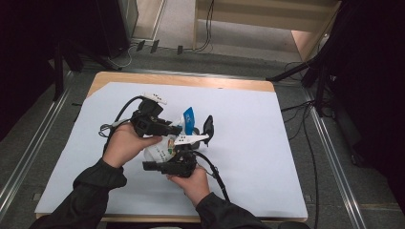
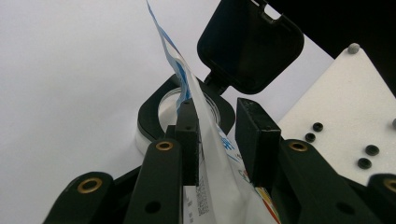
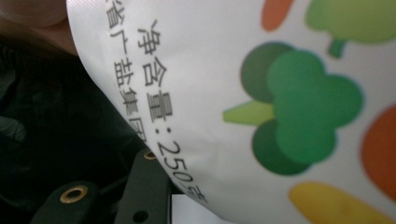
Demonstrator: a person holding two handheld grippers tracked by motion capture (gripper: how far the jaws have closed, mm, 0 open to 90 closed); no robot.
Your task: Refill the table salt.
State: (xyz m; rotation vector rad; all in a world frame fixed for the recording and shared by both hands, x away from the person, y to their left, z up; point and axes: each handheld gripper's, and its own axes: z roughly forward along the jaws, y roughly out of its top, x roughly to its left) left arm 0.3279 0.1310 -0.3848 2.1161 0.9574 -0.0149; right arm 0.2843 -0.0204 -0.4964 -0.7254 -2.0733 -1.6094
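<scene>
High view: both hands meet at the middle of the white-covered table, holding a white plastic pouch printed with vegetables between them. The left gripper has its jaws around the pouch's blue-striped top; only one pad touches it. The right gripper presses against the pouch, grip unclear. A round container with an open black flip lid stands just behind.

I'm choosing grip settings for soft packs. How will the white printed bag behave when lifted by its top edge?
The white printed bag is probably floppy: its top stands as a thin bent sheet between the left gripper jaws. Its glossy film may slip. The lower part bulges, so it likely sags.
</scene>
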